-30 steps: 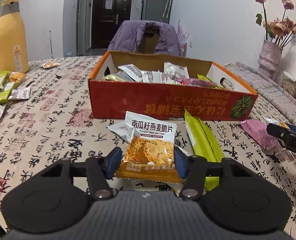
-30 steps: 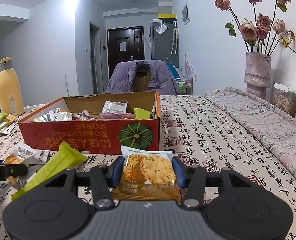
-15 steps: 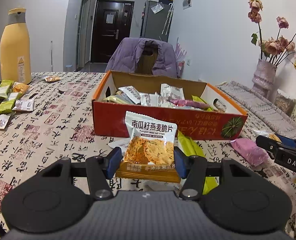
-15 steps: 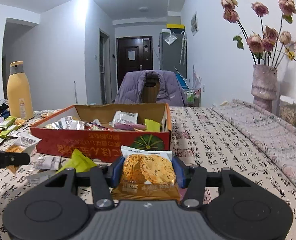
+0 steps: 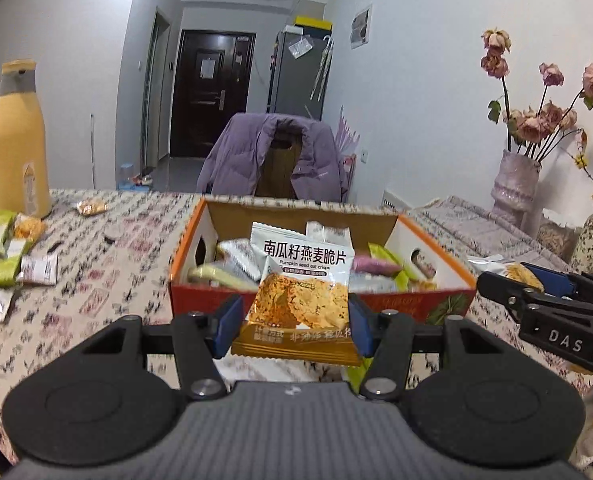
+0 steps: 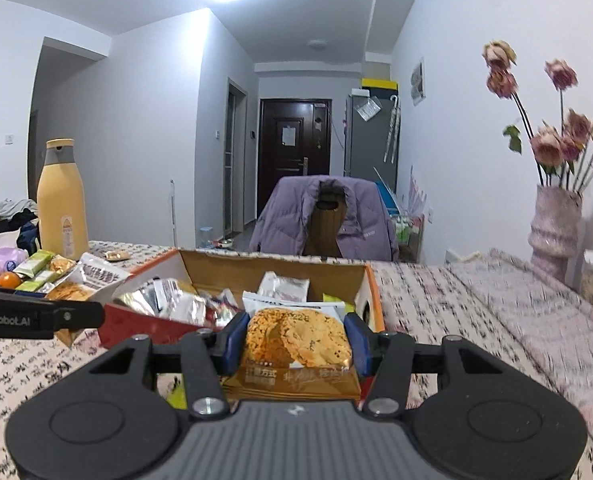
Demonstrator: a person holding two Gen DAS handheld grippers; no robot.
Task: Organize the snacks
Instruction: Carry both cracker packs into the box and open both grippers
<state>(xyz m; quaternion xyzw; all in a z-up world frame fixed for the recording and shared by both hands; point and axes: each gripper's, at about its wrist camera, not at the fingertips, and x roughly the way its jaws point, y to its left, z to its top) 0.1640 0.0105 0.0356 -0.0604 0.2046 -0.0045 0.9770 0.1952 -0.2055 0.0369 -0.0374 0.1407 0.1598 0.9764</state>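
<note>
The desk, covered in a cloth printed with calligraphy characters, fills both views. On it stands the red-and-orange cardboard box, open at the top and holding a loose heap of snack packets: silver, pale green and pink ones are visible inside. Behind the box a chair draped with a purple jacket is pushed up to the far edge of the desk. To the left of the box a tall yellow bottle stands upright, and in front of that bottle lies a scatter of small packets, green and white, with an orange fruit at the frame edge. To the right of the box a pale vase of dried roses stands on a quilted cloth.

The left gripper is clamped on a pumpkin seed oat crisps packet, its blue pads pressing both side edges; the packet is upright, raised off the desk, just in front of the box's near wall and overlapping its opening in the left wrist view. The right gripper is clamped on a second oat crisps packet in the same way, held in front of the box's right end. In the left wrist view the right gripper appears to the right of the box, level with its near corner.
</note>
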